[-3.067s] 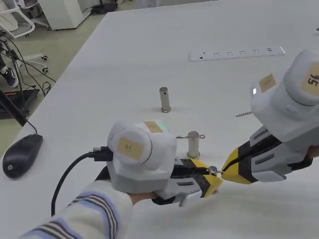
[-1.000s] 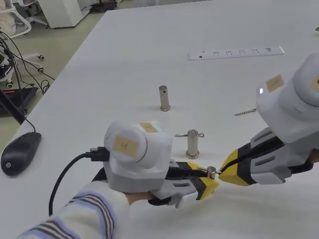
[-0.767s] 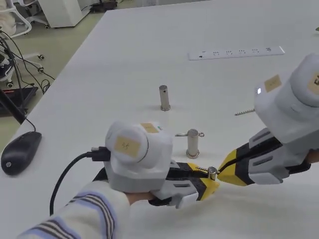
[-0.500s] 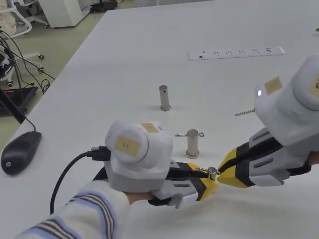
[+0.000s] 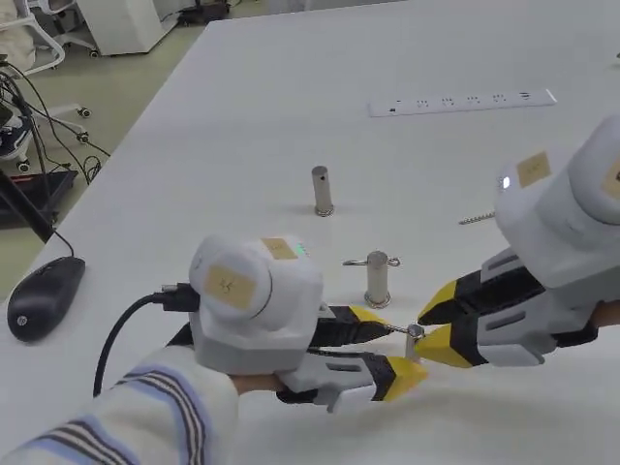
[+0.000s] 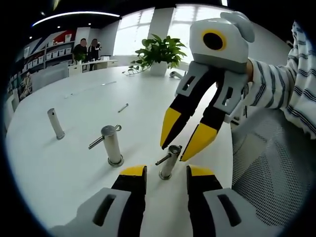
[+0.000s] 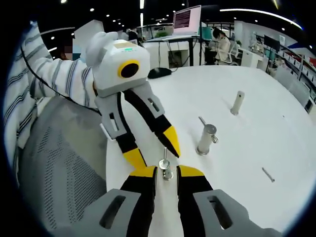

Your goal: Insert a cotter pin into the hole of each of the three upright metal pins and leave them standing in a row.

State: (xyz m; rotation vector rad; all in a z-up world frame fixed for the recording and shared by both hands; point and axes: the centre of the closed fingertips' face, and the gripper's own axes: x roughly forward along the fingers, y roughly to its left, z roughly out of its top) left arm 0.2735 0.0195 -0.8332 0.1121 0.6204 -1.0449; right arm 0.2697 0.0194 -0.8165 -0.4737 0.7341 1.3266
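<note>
On the white worktop (image 5: 242, 116) the nearest metal pin (image 6: 169, 163) is seen standing upright, with a thin cotter pin (image 6: 162, 160) projecting sideways from its upper part. The left tongs (image 6: 165, 172) are held with their jaws apart, one yellow tip on either side of this pin's foot and a gap left on both sides. The right tongs (image 6: 178, 146) are brought in from the opposite side, jaws likewise apart, their tips poised just above and beside the head of the same pin; no contact with it can be made out. Just beyond the nearest pin a middle metal pin (image 5: 378, 279) is set upright, and a second cotter pin (image 5: 356, 263) is passed through its top. Farther beyond it, and well apart, a far metal pin (image 5: 322, 190) stands bare. Away to the right of the nearest pin a loose cotter pin (image 5: 475, 219) is left lying flat. A white power strip (image 5: 463, 101) is laid well beyond all of these, and a dark mouse (image 5: 44, 295) is found far off to the left of the nearest pin.
</note>
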